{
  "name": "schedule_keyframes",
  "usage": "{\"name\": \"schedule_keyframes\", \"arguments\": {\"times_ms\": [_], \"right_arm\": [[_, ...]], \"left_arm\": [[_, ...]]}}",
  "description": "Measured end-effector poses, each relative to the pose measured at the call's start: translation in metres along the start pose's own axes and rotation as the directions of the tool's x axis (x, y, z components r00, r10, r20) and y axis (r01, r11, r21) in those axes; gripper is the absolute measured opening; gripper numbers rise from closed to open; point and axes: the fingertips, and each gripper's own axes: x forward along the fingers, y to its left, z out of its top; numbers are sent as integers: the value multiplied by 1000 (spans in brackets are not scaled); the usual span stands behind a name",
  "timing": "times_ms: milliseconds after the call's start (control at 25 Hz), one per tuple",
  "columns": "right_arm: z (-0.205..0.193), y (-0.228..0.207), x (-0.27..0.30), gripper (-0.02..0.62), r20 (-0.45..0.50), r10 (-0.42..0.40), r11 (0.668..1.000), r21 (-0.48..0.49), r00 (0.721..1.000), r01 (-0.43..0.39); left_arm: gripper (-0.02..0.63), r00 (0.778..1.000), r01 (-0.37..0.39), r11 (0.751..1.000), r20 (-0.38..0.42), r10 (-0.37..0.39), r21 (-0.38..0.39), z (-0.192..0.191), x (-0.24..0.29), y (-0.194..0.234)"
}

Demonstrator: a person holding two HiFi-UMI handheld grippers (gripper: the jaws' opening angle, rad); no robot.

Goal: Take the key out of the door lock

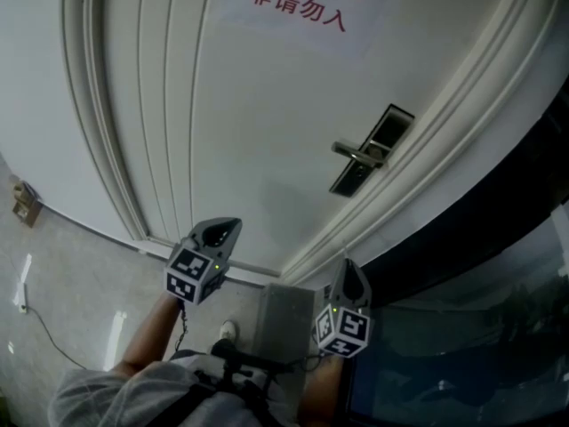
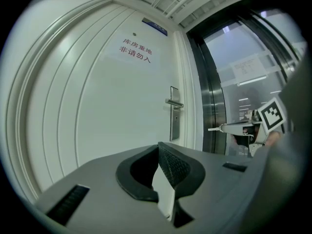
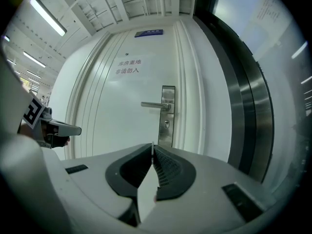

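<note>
A white door (image 1: 267, 105) faces me, with a steel lock plate (image 1: 372, 148) and lever handle (image 1: 358, 155) at its right edge. In the right gripper view the lock plate (image 3: 167, 116) shows a round keyhole (image 3: 166, 124) under the handle (image 3: 156, 105); any key there is too small to make out. Both grippers hang low, well short of the door. My left gripper (image 1: 222, 230) (image 2: 158, 146) is shut with nothing in it. My right gripper (image 1: 348, 276) (image 3: 152, 147) is also shut and empty, pointing roughly at the lock plate.
A dark metal frame and glass wall (image 1: 498, 265) run right of the door. A sign in red characters (image 1: 298, 7) is on the door. On the tiled floor at left lie a cable (image 1: 44, 327) and a wall box (image 1: 24, 201). The person's shoe (image 1: 228, 331) is below.
</note>
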Motion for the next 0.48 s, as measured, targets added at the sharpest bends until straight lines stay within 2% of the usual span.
{"name": "schedule_keyframes", "arguments": {"times_ms": [480], "right_arm": [[-4, -1, -5, 21, -5, 9, 1000, -15, 1000, -9]], "left_arm": [[8, 1000, -2, 1000, 1, 2, 20, 0, -4, -10]]}}
